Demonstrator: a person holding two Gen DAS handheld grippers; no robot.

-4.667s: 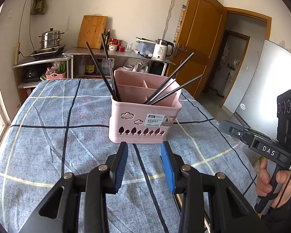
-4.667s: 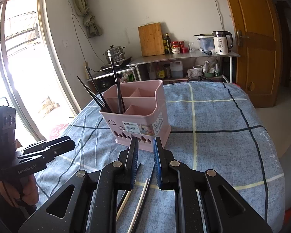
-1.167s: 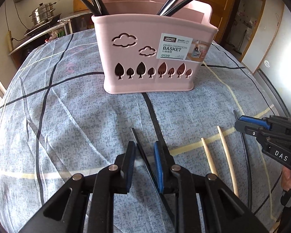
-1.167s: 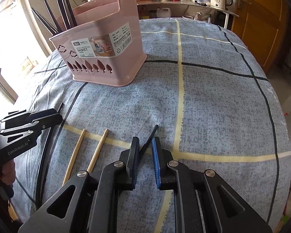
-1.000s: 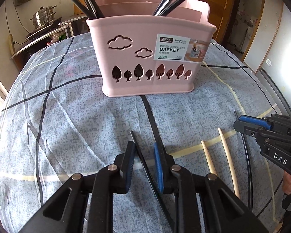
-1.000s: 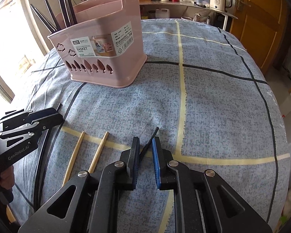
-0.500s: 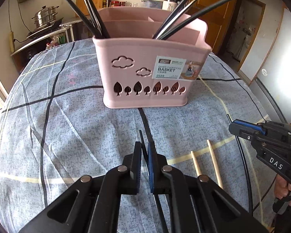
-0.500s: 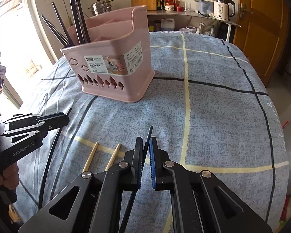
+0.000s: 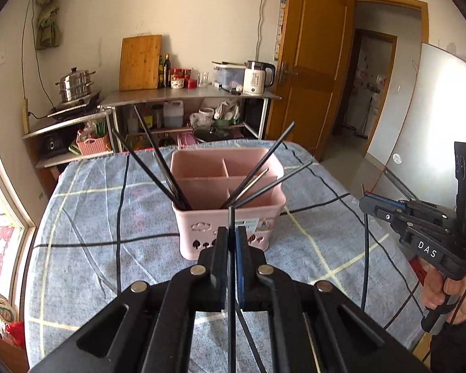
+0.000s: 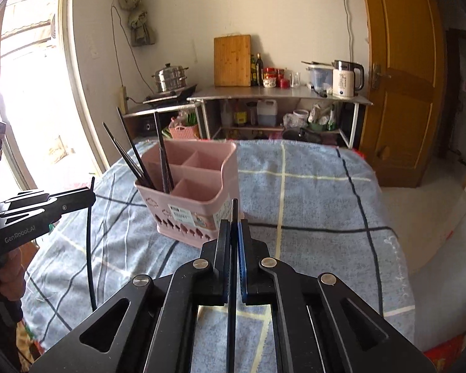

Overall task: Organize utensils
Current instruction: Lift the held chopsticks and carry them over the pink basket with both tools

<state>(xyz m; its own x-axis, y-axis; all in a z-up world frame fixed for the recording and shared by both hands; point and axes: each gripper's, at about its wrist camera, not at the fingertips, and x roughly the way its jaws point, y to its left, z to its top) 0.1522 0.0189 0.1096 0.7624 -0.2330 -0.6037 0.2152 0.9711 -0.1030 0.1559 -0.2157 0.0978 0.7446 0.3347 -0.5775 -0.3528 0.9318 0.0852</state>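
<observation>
A pink divided basket (image 9: 188,228) (image 10: 183,208) stands in the middle of the blue checked tablecloth (image 9: 93,217) (image 10: 310,192). Several black chopsticks (image 9: 158,168) (image 10: 133,155) lean out of its compartments. My left gripper (image 9: 231,233) is shut on one black chopstick (image 9: 230,214), held off the cloth in front of the basket. My right gripper (image 10: 233,227) is shut on another black chopstick (image 10: 234,209). Each gripper also shows in the other's view, the right gripper (image 9: 366,205) and the left gripper (image 10: 90,195), each with its chopstick hanging down below the fingers.
A metal shelf (image 9: 186,94) with a kettle (image 9: 258,77), a cutting board and a steamer pot stands behind the table. A wooden door (image 10: 400,77) is at the right, a bright window (image 10: 25,93) at the left. A person's hand (image 9: 450,286) grips the right handle.
Both grippers closed on black chopsticks that lay on the cloth and rose with them. The views climbed and tilted up, so the basket now sits lower and farther off.
</observation>
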